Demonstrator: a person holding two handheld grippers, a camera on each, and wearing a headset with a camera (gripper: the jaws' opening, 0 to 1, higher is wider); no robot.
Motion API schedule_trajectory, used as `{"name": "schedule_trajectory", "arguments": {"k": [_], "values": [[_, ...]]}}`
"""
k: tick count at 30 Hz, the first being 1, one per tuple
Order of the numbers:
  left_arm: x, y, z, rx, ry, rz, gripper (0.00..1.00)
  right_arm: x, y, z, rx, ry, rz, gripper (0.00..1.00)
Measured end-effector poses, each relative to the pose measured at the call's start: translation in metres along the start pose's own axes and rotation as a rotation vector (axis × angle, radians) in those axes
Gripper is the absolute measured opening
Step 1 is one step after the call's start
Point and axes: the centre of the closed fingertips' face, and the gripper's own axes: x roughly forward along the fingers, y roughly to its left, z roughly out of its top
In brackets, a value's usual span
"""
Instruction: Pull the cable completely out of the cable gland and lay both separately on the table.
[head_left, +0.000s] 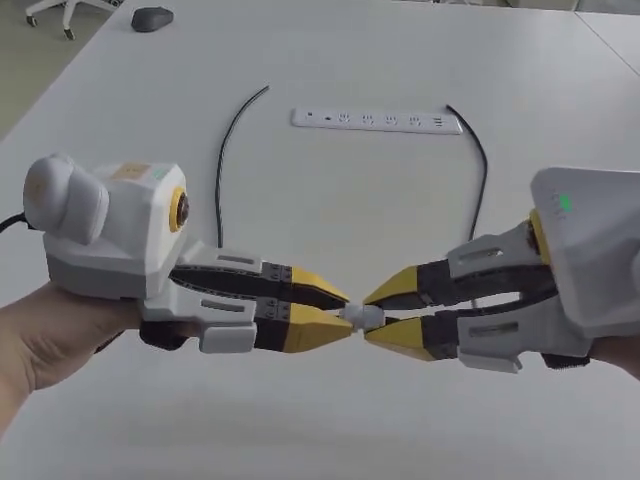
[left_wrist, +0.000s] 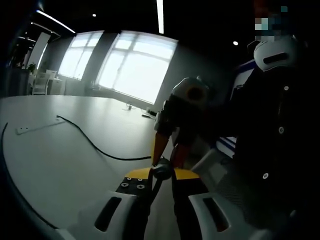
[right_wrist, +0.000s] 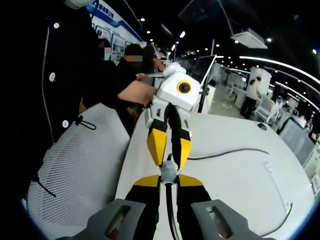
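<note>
Table (head_left: 330, 220) ahead lay open between cables (head_left: 222, 165); strip (head_left: 378, 121) crossed farther back, mouse (head_left: 151, 18) at far edge.

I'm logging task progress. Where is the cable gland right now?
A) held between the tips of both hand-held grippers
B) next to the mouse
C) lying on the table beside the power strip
A: the cable gland sits where the tips of the left hand-held gripper and right hand-held gripper meet.

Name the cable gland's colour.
Light grey; the cable gland shows best in the right gripper view.
</note>
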Motion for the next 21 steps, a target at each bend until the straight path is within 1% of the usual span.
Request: {"name": "schedule_trajectory", "arguments": {"k": [2,3,4,9,14,21], "values": [[0.0016,-0.0009,0.0008,-0.006,-0.005,-0.005,0.16,0.0003,0.0001,0.0006,0.0,-0.003,0.003,0.05],[0.0025,-0.0009,0.0013,0.001,-0.007,-0.004,0.16,0.0005,-0.0005,0.0006,-0.003,-0.005,0.002,0.05],[0.0033,-0.0014,0.0005,0.004,0.0,-0.007,0.16,0.0007,0.0,0.0005,-0.001,-0.004,0.006,0.05],[0.0031,-0.0031,0.0011,0.007,-0.005,-0.013,0.16,-0.0001,0.0009,0.0017,0.001,-0.013,0.007,0.05],[0.0039,-0.0041,0.0015,0.01,-0.008,-0.014,0.16,-0.001,0.0016,0.0024,0.016,-0.023,0.01,0.05],[0.0057,-0.0057,0.0003,0.009,0.0,-0.019,0.16,-0.0008,0.0036,0.0039,0.019,-0.027,0.013,0.05]]}}
